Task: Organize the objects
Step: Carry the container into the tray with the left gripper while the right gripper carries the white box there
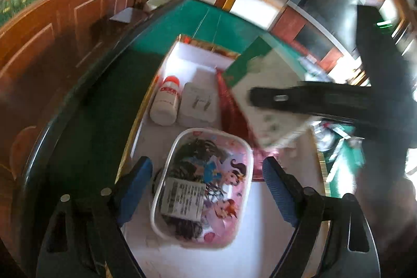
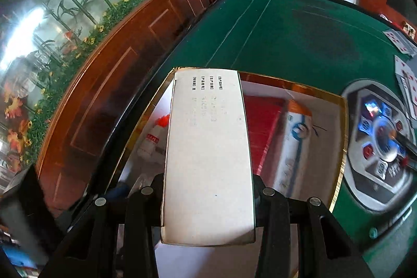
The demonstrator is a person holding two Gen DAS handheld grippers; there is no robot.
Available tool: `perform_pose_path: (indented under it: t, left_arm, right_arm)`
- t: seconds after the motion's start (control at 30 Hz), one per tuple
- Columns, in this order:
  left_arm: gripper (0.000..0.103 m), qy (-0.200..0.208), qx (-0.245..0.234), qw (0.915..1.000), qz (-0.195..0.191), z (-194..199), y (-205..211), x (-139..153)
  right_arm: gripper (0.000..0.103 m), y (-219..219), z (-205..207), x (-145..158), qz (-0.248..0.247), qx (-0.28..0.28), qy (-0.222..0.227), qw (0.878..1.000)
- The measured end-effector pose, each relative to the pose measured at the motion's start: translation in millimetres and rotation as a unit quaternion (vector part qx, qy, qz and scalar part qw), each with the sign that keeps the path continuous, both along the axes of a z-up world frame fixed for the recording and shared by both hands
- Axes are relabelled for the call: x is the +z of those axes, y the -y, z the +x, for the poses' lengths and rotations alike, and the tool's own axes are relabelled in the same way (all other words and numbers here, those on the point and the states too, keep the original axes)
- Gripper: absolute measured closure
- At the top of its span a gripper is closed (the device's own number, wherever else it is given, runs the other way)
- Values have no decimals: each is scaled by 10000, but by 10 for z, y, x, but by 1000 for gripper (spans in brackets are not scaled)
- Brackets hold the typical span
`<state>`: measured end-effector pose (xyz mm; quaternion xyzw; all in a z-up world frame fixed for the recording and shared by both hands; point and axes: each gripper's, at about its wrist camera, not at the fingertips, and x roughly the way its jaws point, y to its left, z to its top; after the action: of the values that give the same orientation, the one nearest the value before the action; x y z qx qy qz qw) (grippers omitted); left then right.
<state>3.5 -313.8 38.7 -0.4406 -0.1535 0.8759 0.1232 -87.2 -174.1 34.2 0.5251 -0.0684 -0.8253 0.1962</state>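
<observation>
**Now the white box goes into the big tray**

So, your right hand-held gripper (image 2: 208, 202) is clamped on a long white carton (image 2: 208, 155). It grips the carton by its two long sides, near the end closest to you, so the far end sticks out in front and you can see where it will land. The carton hangs over the big gold-edged tray (image 2: 338, 106) that sits on the green desk (image 2: 286, 25), not touching anything in it yet.

Your left hand-held gripper (image 1: 207, 189) is spread wide and holds nothing. It hovers above the pink cartoon case (image 1: 203, 189), with one blue pad (image 1: 138, 189) on each side of it but not pressing (I think it is there to grab or nudge the case, though that is a guess).

Things in the tray are packed side by side to save room. The white bottle with the orange cap (image 1: 166, 103) lies flat next to a small white packet (image 1: 198, 106), near the far left corner. A red box (image 2: 263, 132) and an orange-topped white box (image 2: 294, 145) stand on the right side. In the left view your right gripper carries the carton in above the red box (blurry there).

The open white floor in the middle of the tray looks like the best spot for the carton. Lower it flat, so it does not bump the bottle.
</observation>
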Motion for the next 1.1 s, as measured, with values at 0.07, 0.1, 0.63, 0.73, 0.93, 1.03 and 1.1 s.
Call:
perform_pose_path:
  t: [0.07, 0.1, 0.63, 0.73, 0.93, 1.03, 1.1]
  left_arm:
    - [14, -262, 81, 9996, 57, 138, 90, 73]
    - [13, -381, 161, 9991, 78, 217, 146, 100]
    - [11, -165, 324, 9969, 692, 592, 476, -162]
    - [11, -189, 345, 9968, 690, 647, 462, -177]
    - [11, -269, 494, 9977, 374, 764, 395, -108]
    - [11, -315, 537, 9977, 260, 843, 362, -46]
    - [11, -324, 561, 9976, 232, 885, 349, -31]
  right_arm:
    - [58, 52, -53, -38, 65, 18, 23, 10000]
    - [58, 90, -85, -42, 128, 13, -14, 9999]
    - [58, 501, -383, -100, 1067, 247, -430, 9931]
    - [57, 481, -353, -149, 1020, 292, -283, 9940]
    - [54, 492, -274, -212, 955, 524, -134, 9940]
    - [34, 341, -128, -17, 798, 431, -413, 9950]
    - [18, 209, -24, 145, 805, 293, -698, 9939]
